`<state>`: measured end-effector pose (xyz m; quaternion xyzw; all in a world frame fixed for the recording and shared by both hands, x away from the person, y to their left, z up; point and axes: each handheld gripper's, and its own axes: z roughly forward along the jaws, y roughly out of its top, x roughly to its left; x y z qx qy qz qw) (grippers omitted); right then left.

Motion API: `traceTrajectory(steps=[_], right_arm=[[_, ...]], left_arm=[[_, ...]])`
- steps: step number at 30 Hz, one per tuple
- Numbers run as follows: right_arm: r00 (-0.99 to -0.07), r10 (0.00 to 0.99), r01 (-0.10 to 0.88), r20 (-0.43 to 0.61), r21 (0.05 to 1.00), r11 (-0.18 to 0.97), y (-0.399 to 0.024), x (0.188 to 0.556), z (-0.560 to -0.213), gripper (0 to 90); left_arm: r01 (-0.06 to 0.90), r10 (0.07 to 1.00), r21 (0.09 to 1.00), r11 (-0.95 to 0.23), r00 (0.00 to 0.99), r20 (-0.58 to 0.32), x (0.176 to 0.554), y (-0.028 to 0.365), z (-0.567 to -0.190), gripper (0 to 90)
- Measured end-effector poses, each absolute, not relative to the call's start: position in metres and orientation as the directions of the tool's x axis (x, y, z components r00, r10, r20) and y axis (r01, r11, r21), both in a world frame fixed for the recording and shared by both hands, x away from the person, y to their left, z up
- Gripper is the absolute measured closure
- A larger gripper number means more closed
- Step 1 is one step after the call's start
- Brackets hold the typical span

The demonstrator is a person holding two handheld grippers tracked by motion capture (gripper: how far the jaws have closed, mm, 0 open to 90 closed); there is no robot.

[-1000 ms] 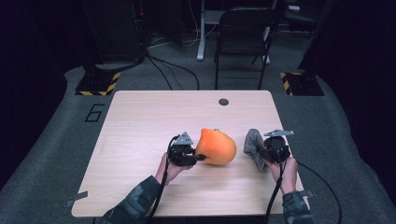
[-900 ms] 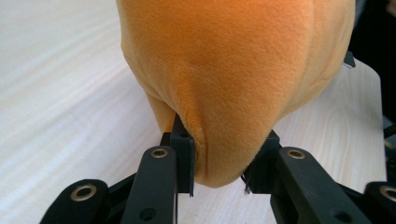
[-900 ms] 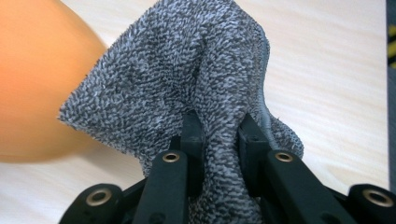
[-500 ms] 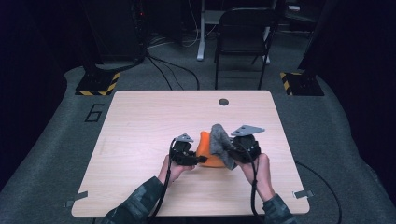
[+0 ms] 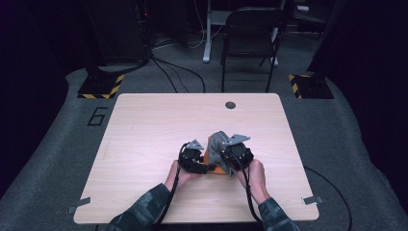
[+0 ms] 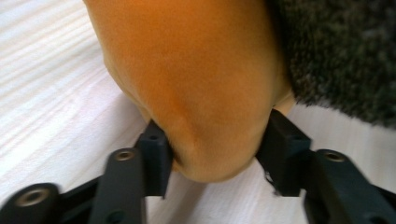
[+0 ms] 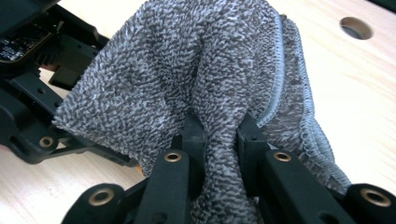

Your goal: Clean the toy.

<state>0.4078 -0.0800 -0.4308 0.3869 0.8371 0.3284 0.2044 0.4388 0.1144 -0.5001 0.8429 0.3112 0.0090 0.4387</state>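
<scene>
**Grey cloth coming onto the orange ball**

The right gripper [image 5: 230, 156] is clenching a grey terry cloth [image 7: 196, 79] and pressing it over the orange ball [image 6: 191, 79], which is sitting on the surface [image 5: 144, 125] near the front edge. The left gripper [image 5: 195, 161] is bracing the ball; its jaws have just been opening, yet both are touching the ball's sides. Wiping looks to be the step in hand; next, the cloth probably needs rubbing across while the ball stays steadied. The left gripper view is showing that contact; the high view is hiding it.

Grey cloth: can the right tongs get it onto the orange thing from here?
Probably yes. The right tongs are shut on the cloth, which already hangs against the orange thing between the left tongs' jaws; nothing lies between them.
</scene>
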Motion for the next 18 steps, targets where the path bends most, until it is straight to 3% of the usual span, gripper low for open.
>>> traceTrajectory(steps=[4,8,12,13,18], right_arm=[[-0.618,0.783,0.516,-0.071,0.715,0.472,-0.0825,0.4098,-0.4314,77.8],[-0.616,0.785,0.520,-0.060,0.718,0.462,-0.0850,0.4115,-0.4321,77.8],[-0.614,0.787,0.517,-0.067,0.719,0.465,-0.0864,0.4116,-0.4320,77.8],[-0.616,0.786,0.516,-0.061,0.723,0.460,-0.0880,0.4126,-0.4324,77.8],[-0.614,0.788,0.527,-0.030,0.729,0.438,-0.0908,0.4141,-0.4332,77.8]], left_arm=[[0.480,0.529,0.764,-0.431,0.820,-0.217,0.4363,0.1156,-0.5030,41.4],[0.461,0.528,0.782,-0.419,0.825,-0.203,0.4357,0.1158,-0.5040,57.8],[0.439,0.520,0.795,-0.417,0.834,-0.188,0.4341,0.1164,-0.5038,57.0],[0.435,0.515,0.791,-0.429,0.838,-0.182,0.4348,0.1176,-0.5036,50.3],[0.425,0.514,0.802,-0.420,0.839,-0.176,0.4339,0.1181,-0.5065,47.4]])
